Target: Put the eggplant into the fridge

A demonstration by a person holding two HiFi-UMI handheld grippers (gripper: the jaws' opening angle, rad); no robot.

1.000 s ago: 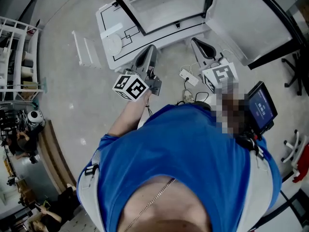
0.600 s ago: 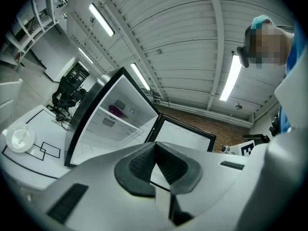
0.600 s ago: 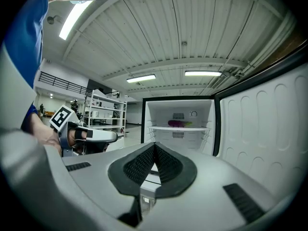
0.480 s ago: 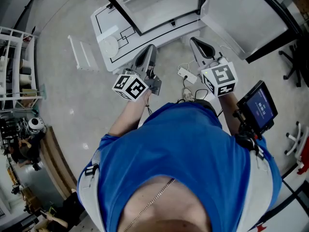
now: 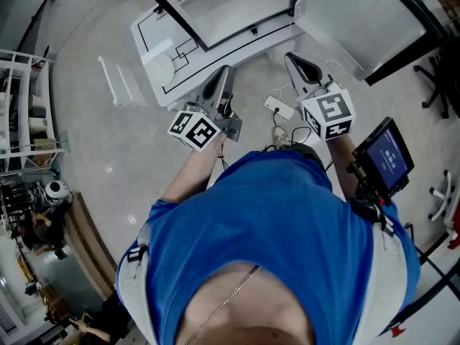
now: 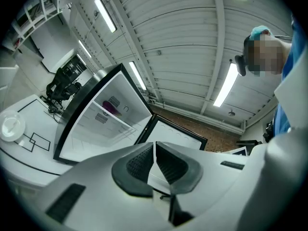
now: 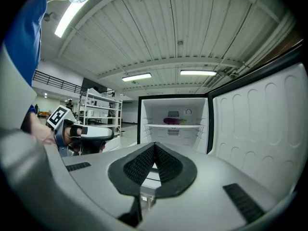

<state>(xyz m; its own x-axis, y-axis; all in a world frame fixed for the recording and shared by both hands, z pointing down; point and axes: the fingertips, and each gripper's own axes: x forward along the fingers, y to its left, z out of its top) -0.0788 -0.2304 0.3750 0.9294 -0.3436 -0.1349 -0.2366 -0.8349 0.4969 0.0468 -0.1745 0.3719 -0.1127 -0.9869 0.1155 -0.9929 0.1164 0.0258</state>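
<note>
The purple eggplant [image 7: 172,121] lies on the upper shelf inside the open fridge [image 7: 150,110], and shows small in the left gripper view [image 6: 109,109]. Both grippers are held in front of the fridge, apart from it. My left gripper [image 5: 223,72] [image 6: 154,144] is shut with nothing between its pads. My right gripper [image 5: 290,58] [image 7: 155,146] is also shut and empty. The fridge door [image 5: 359,20] [image 7: 260,124] stands swung open on the right. In the head view the eggplant is hidden.
A white table [image 5: 180,77] with black lines and a round white plate [image 5: 158,68] [image 6: 10,125] stands left of the fridge. A power strip [image 5: 279,108] with cables lies on the floor between the grippers. A white rack [image 5: 118,77] and shelving [image 5: 21,99] are further left.
The fridge and table have slid slightly toward the upper left of the head view. Both grippers keep their places and stay shut.
</note>
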